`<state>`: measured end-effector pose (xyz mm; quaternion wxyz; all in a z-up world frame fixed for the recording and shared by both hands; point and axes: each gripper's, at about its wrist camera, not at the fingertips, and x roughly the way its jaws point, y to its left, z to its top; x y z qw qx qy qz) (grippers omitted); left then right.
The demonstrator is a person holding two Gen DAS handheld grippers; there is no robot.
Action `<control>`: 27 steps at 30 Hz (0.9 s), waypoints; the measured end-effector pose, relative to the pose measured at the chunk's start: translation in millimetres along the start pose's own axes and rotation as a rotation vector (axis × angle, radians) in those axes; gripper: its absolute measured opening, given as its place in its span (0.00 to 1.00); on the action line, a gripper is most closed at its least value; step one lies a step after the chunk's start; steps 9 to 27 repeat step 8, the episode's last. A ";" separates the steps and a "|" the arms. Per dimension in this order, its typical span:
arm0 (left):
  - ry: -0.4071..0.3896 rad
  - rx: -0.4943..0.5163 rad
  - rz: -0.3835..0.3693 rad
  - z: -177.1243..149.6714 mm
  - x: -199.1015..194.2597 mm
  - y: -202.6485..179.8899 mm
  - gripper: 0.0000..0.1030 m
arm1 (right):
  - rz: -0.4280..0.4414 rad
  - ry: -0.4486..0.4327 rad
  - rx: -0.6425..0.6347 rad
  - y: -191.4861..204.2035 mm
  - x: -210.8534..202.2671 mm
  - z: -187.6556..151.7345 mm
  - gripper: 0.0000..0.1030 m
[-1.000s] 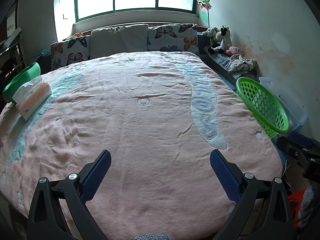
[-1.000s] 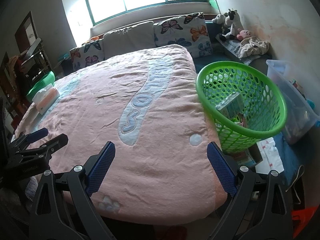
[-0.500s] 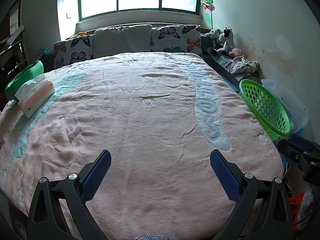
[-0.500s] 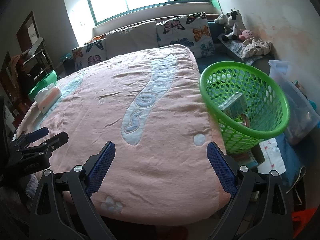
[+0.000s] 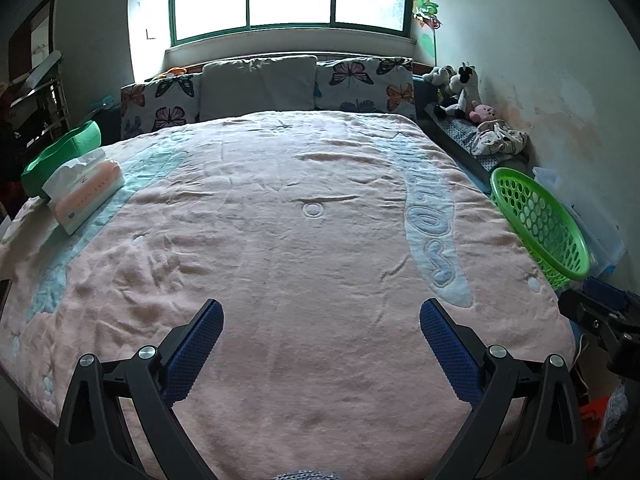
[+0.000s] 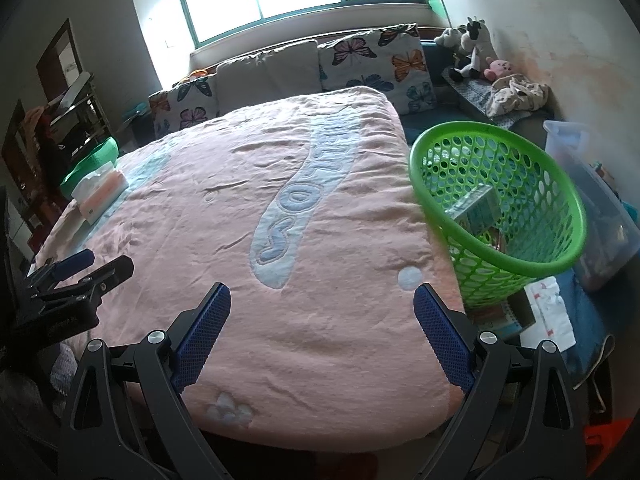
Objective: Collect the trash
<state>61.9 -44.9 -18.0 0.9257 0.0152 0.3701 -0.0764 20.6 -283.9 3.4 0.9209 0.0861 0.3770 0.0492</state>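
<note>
A green mesh basket (image 6: 520, 256) stands on the floor at the bed's right side and holds a small carton (image 6: 476, 210) and other bits; its rim also shows in the left wrist view (image 5: 540, 224). My left gripper (image 5: 320, 348) is open and empty above the near end of the pink blanket (image 5: 280, 240). My right gripper (image 6: 322, 340) is open and empty above the bed's near right corner, left of the basket. The left gripper also shows at the left edge of the right wrist view (image 6: 76, 276).
A tissue pack (image 5: 86, 190) lies at the bed's left edge beside a green basin (image 5: 60, 152). Pillows (image 5: 256, 88) line the head. Stuffed toys (image 5: 460, 92) and a cloth (image 5: 498, 140) sit on a ledge. A clear plastic bin (image 6: 592, 200) and papers (image 6: 550, 316) lie near the basket.
Both grippers have pulled back and risen slightly, so more of the bed and window shows. Both stay open and empty.
</note>
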 end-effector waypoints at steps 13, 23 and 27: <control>0.015 -0.016 0.009 -2.4 2.9 7.6 0.93 | 0.012 0.001 -0.015 4.4 3.1 1.5 0.90; 0.015 -0.016 0.009 -2.4 2.9 7.6 0.93 | 0.012 0.001 -0.015 4.4 3.1 1.5 0.90; 0.015 -0.016 0.009 -2.4 2.9 7.6 0.93 | 0.012 0.001 -0.015 4.4 3.1 1.5 0.90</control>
